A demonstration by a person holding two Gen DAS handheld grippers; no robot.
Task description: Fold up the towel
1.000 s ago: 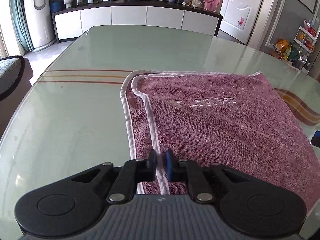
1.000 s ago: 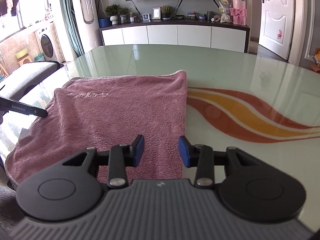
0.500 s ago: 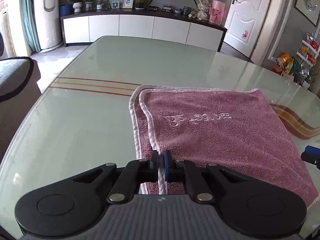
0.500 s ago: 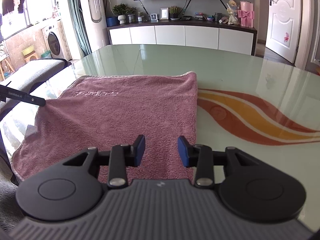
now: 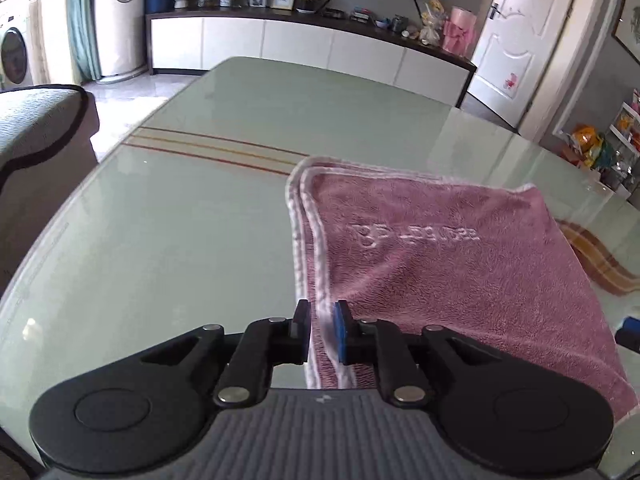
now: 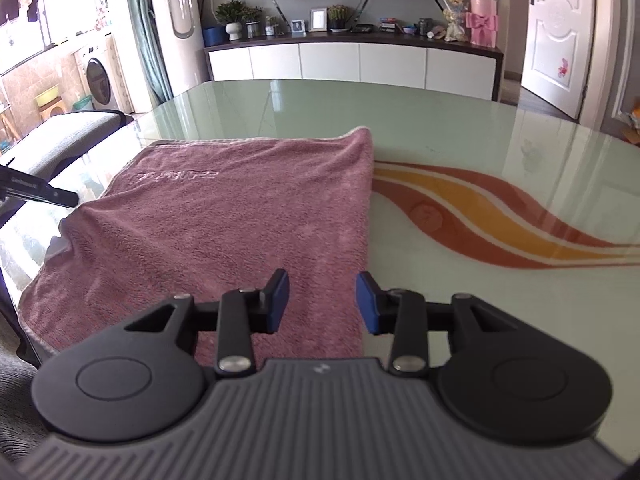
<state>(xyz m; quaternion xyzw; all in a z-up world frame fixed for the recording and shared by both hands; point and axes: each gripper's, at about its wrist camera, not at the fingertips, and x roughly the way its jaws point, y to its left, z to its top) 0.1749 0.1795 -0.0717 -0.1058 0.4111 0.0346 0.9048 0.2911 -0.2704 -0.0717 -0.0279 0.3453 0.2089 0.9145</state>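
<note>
A pink towel (image 5: pixel 440 264) with a white hem lies folded on the glass table (image 5: pixel 180 240), its embossed lettering facing up. My left gripper (image 5: pixel 322 328) is at the towel's left edge. Its jaws are opening, and the white hem runs loosely between the blue pads. From the right wrist view, that edge of the towel (image 6: pixel 224 216) is still tented up just below a finger of the left gripper (image 6: pixel 52 195). My right gripper (image 6: pixel 322 300) stands open above the towel's near right fold edge and holds nothing. Its tip shows at the left wrist view's right rim (image 5: pixel 628 330).
The table bears red and orange stripes (image 6: pixel 500 220) right of the towel. An upholstered chair (image 5: pixel 36 128) stands at the table's left side. A white sideboard (image 6: pixel 352 64) lines the far wall.
The left gripper closed on the towel's hem and raised it a little; now its pads have parted again. The right gripper has stayed where it was, still open.
</note>
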